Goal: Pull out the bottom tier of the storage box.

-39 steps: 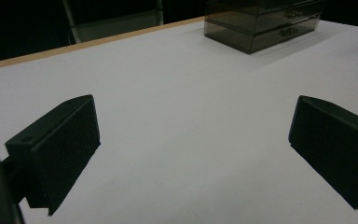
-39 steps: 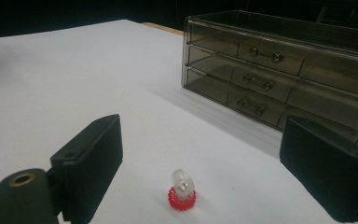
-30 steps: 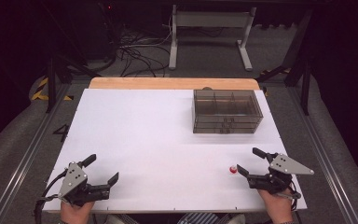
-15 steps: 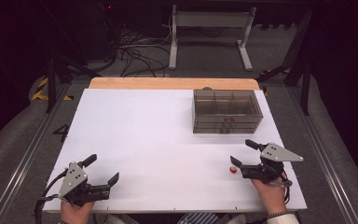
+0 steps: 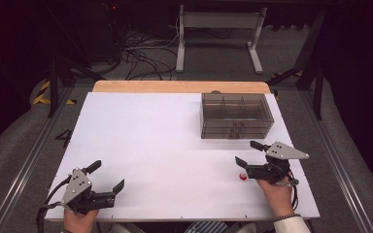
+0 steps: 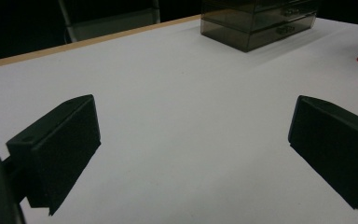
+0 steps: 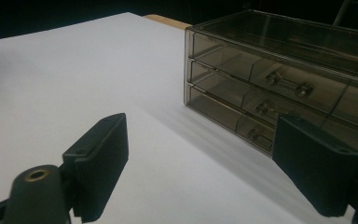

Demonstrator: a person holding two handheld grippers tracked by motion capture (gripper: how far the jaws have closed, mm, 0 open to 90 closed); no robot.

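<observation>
The right gripper (image 5: 245,153) hovers at the lower right of the high view, jaws spread and empty. The drawer box (image 5: 236,115) sits just above it in the frame, long side facing the gripper, drawer fronts (image 7: 279,100) ahead in the right gripper view. A small red-capped thing (image 5: 242,176), possibly a bottle, lies just below. The left gripper (image 5: 108,176), also spread, rests far off at lower left.

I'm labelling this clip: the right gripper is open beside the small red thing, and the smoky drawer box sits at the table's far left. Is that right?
Not quite. The drawer box sits at the far right of the table, as the high view shows. The rest holds: the right gripper is open, with nothing between its jaws, beside the small red thing.
</observation>
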